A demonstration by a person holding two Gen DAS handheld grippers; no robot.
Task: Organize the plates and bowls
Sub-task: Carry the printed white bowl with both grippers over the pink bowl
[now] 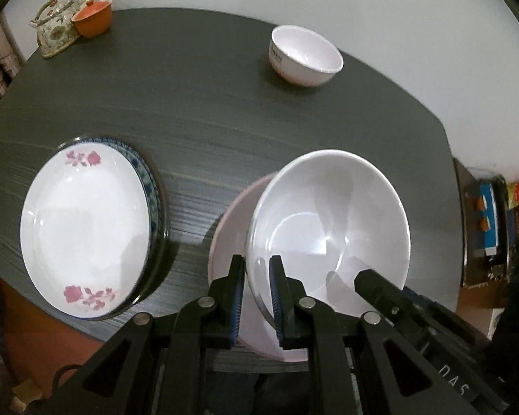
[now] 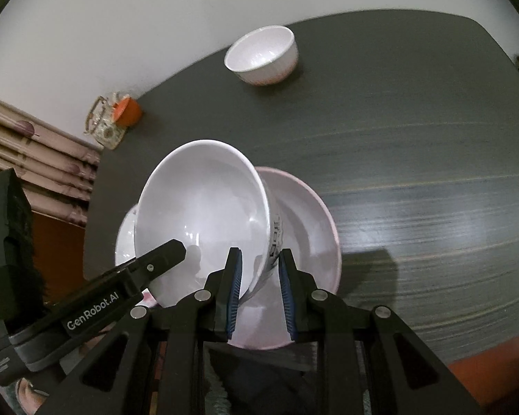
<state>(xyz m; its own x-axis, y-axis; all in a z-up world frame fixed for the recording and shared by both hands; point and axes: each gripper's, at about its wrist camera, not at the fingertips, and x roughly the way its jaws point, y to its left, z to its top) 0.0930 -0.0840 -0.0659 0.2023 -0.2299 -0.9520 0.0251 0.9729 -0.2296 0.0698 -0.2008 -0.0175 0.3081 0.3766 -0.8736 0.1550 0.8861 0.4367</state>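
Both hand-held grippers, left [image 1: 257, 297] and right [image 2: 259, 294], pinch the big white bowl's [image 1: 328, 221] near rim, frame centre, above the pink plate [image 2: 304, 214]; lower it level, releasing together

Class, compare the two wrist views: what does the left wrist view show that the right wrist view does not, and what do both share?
Only the left wrist view shows the rose-patterned plate stacked on a blue-rimmed plate, plus cluttered shelves.

Only the right wrist view shows the pleated curtain and printed lettering on the large bowl's outer wall.

Both show the large white bowl gripped by the left gripper and right gripper over a pink plate, the small bowl, teapot and orange cup.
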